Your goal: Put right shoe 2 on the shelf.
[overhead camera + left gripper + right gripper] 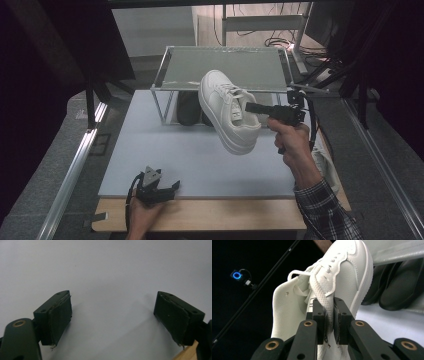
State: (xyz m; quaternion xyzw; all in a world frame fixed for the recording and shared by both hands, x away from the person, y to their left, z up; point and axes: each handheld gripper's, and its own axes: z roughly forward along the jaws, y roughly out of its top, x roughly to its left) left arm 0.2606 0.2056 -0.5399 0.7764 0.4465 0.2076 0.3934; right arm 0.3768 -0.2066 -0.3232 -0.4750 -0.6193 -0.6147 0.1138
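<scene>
One white sneaker (229,112) was up in the air over the middle of the white table (165,160), toe tilted toward the far side, just near of the metal rack (172,67). Two dark shoes (189,108) sat under that rack's shelf, side by side; the shelf's top itself carried nothing. The right gripper (256,107) came in from the right, held level in a raised hand (291,141), its jaws clamped together on the sneaker's tongue and lace (325,300) at the collar. The left gripper (170,187) lay low at the table's near edge on the left, its hand (142,217) beneath it, jaws wide apart with bare tabletop between the pads (60,315).
</scene>
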